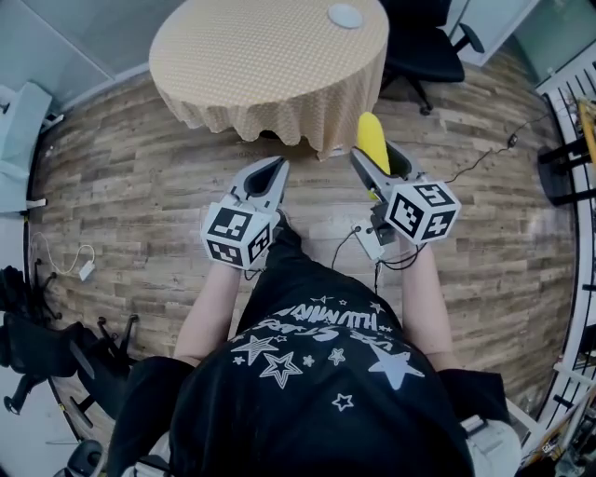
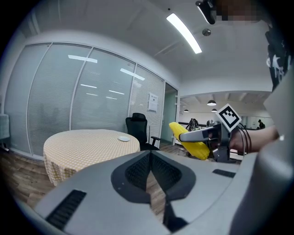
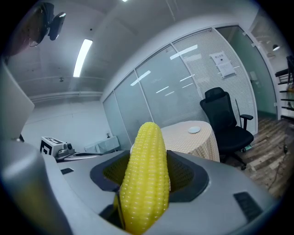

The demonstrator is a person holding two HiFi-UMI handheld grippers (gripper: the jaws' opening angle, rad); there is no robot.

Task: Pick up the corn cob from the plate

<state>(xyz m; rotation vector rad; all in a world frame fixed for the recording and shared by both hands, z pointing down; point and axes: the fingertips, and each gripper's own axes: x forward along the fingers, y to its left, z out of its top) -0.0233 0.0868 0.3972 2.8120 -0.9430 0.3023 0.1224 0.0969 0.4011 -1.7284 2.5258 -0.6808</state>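
Note:
A yellow corn cob (image 1: pixel 373 140) stands between the jaws of my right gripper (image 1: pixel 377 156), which is shut on it, the cob's tip poking out beyond the fingertips. The right gripper view shows the corn cob (image 3: pixel 146 174) upright and filling the jaws. My left gripper (image 1: pixel 273 168) is held beside it, shut with nothing in it; its pads meet in the left gripper view (image 2: pixel 150 158). That view also catches the corn cob (image 2: pixel 190 142) off to the right. The small white plate (image 1: pixel 345 15) lies bare on the round table (image 1: pixel 270 56), well ahead of both grippers.
The table wears a tan checked cloth that hangs to the wood floor. A black office chair (image 1: pixel 428 51) stands behind it at the right. Glass walls ring the room. Cables (image 1: pixel 65 261) and dark gear lie on the floor at the left.

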